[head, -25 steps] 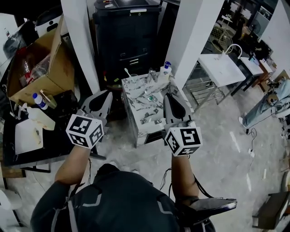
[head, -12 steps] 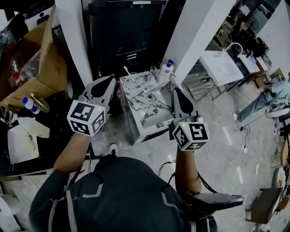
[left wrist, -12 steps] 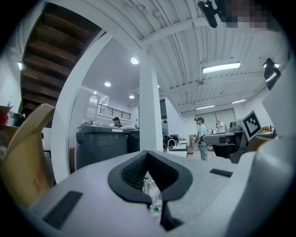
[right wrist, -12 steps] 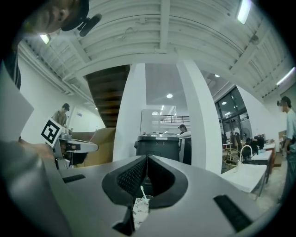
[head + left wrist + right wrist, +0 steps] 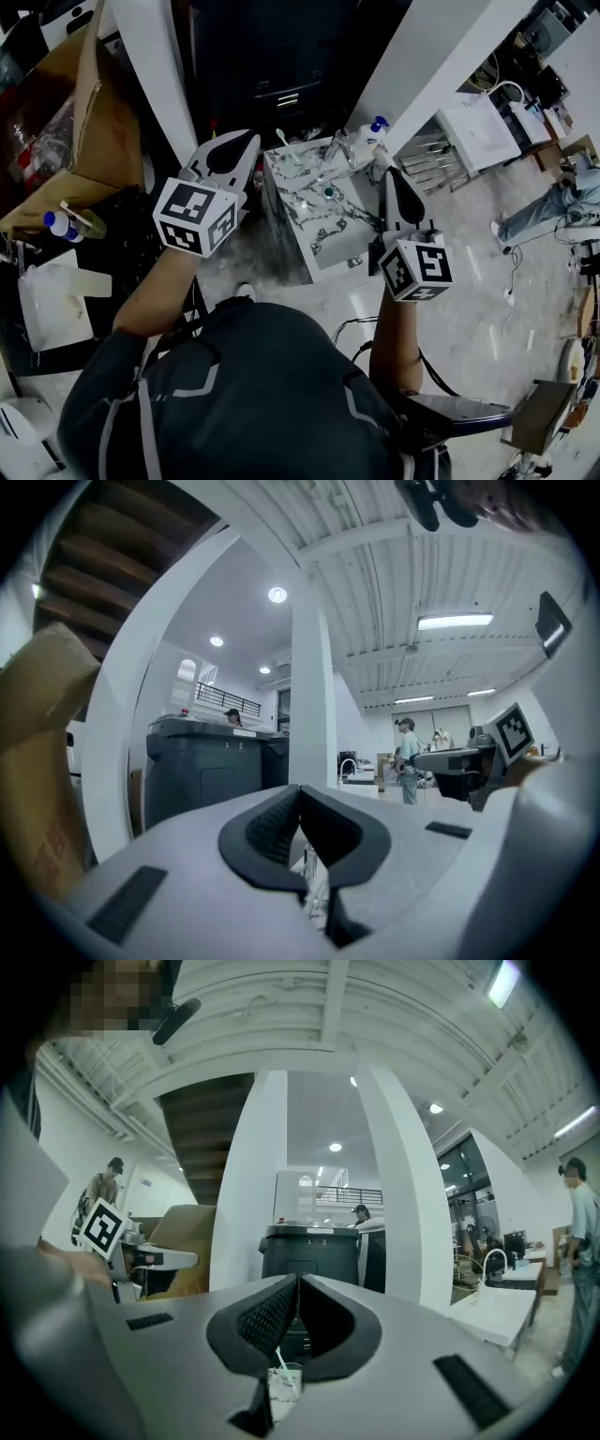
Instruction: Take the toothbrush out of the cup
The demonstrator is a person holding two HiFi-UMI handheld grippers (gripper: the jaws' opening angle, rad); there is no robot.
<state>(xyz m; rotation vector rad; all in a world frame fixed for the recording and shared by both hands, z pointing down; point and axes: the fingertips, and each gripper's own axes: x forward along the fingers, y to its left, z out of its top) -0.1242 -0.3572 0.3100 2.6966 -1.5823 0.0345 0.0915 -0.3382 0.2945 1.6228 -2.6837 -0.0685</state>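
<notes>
One marble-patterned table point(image 5: 339, 246) is standing just ahead of two claws, the left gripper point(image 5: 251, 141) and the right gripper point(image 5: 388, 174), both pinched closed on nothing. One pump bottle point(image 5: 372, 131) is sitting beyond the right gripper's tips, and one cup point(image 5: 289, 1382) is holding one toothbrush point(image 5: 278, 1360) straight ahead of them.

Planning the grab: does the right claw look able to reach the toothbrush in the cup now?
Probably yes: the toothbrush sits in the cup straight ahead of the right claw, nothing between, though its jaws are shut.
</notes>
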